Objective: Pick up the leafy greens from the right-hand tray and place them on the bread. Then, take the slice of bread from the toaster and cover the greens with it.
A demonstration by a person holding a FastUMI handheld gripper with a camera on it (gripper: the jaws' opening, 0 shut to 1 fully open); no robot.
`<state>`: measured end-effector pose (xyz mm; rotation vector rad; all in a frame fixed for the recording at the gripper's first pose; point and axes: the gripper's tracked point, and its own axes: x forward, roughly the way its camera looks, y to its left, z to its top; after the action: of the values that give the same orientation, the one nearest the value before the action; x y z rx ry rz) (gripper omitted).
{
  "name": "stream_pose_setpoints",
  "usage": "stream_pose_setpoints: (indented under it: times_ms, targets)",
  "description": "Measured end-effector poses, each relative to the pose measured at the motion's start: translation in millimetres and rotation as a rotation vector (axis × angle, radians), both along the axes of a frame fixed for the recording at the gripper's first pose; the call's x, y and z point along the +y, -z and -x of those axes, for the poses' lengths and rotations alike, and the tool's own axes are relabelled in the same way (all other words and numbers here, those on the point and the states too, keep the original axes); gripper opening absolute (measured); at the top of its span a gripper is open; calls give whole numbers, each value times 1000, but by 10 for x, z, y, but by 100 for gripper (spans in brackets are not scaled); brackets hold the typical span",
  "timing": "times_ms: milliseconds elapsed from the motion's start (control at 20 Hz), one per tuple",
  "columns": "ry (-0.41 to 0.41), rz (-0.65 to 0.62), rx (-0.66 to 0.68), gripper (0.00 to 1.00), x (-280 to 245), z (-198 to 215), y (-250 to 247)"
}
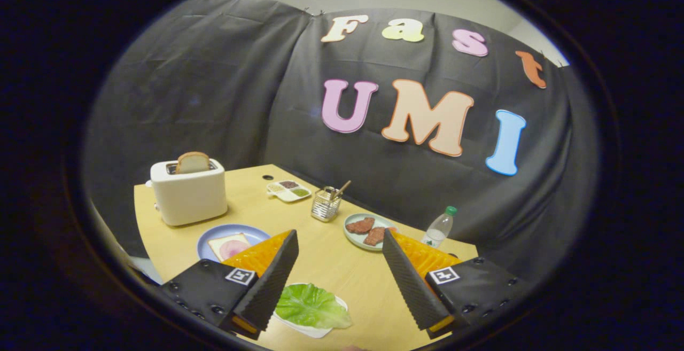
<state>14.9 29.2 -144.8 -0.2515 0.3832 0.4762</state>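
Observation:
My gripper (339, 236) hangs open above the wooden table (331, 265), nothing between its fingers. A green lettuce leaf (311, 305) lies on a small white tray (315, 330) below, close to the left finger's base. Beyond the left fingertip is a blue plate (214, 233) holding a bread slice (231, 245) topped with a pink round of ham. Further back on the left stands a white toaster (188, 192) with a slice of bread (193, 162) sticking up out of its slot.
A green plate (354, 236) with two brown meat pieces sits beyond the right fingertip. A metal utensil holder (326, 203), a small divided sauce dish (289, 190) and a clear bottle with a green cap (439, 227) stand toward the back. The table's edge runs along the black cloth wall.

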Motion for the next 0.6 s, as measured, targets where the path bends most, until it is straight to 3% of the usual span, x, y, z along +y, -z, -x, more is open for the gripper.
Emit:
stream_pose_setpoints:
  times_ms: [600]
  targets:
    - [-259, 49, 238, 100, 25, 106, 872]
